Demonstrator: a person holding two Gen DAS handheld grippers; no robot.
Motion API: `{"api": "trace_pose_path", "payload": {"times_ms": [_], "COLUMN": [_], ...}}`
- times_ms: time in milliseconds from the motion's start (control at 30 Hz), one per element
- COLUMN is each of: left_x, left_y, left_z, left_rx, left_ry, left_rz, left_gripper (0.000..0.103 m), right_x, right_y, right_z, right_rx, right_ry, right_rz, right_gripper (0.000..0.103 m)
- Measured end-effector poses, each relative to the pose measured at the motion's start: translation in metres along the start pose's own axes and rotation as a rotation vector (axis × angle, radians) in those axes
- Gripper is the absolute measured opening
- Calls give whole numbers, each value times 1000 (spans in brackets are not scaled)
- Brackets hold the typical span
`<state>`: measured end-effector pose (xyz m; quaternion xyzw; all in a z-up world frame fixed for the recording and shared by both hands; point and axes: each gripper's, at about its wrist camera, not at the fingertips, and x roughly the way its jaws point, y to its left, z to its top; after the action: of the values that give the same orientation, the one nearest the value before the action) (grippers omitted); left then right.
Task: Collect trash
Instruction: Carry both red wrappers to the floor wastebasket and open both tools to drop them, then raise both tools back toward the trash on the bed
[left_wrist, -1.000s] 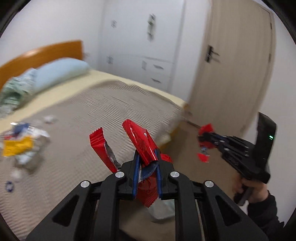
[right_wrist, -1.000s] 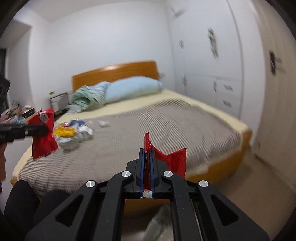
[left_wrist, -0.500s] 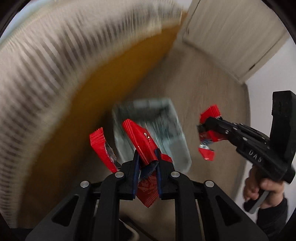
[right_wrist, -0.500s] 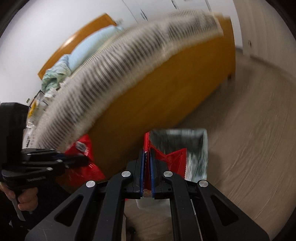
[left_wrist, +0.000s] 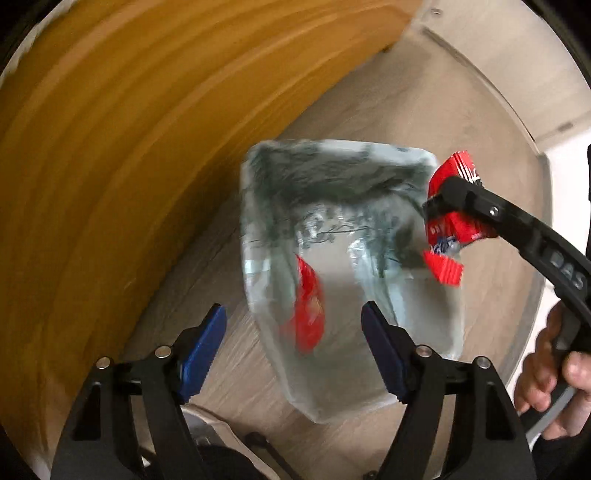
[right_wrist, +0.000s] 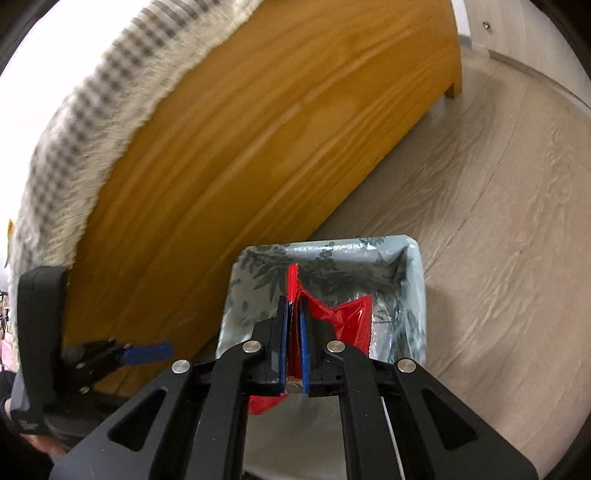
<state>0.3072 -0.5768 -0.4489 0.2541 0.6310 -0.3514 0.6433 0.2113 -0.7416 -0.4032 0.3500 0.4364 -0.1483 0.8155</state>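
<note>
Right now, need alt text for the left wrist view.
The left gripper points down over a plastic-lined bin, its jaws just opened, a blurred red wrapper loose between them. At right, the right gripper pinches another red wrapper at the bin's rim.

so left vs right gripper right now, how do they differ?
Left gripper is open, just opened, its red wrapper loose over the bin. Right gripper is shut on its red wrapper. Both hang above the bin.
</note>
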Motion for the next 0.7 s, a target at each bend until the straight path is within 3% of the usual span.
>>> {"api": "trace_pose_path", "payload": {"times_ms": [67,100,133,167,200,500,700], "left_x": [-3,-5,-6,-7,-8,-7,-31], "left_y": [8,10,11,12,12,-1,-12], "left_z": [1,3,4,4,4,-12,-24], "left_rx": [-42,-57,-64,-68,-67,25,106], "left_ry": [-16,-22,-22,-23,-27,-12,-69], "left_rz": [-12,-18,-21,-21,-20,55,109], "left_gripper": [73,73,73,73,73,73,78], "right_x": [20,29,35,40,40,9,-15], "right_y": [-3,-3,-3,-3,-3,-19,-10], "right_z": [7,9,10,10,8,-7,-25], "right_rx": [-7,-17,-24,-31,-36,24,-34], "right_ry": [16,39,54,67,65,21,26], "right_rz": [-41,-68,-87,-115,-128,-163,-238], "right_gripper": [8,22,48,61,64,64,64]}}
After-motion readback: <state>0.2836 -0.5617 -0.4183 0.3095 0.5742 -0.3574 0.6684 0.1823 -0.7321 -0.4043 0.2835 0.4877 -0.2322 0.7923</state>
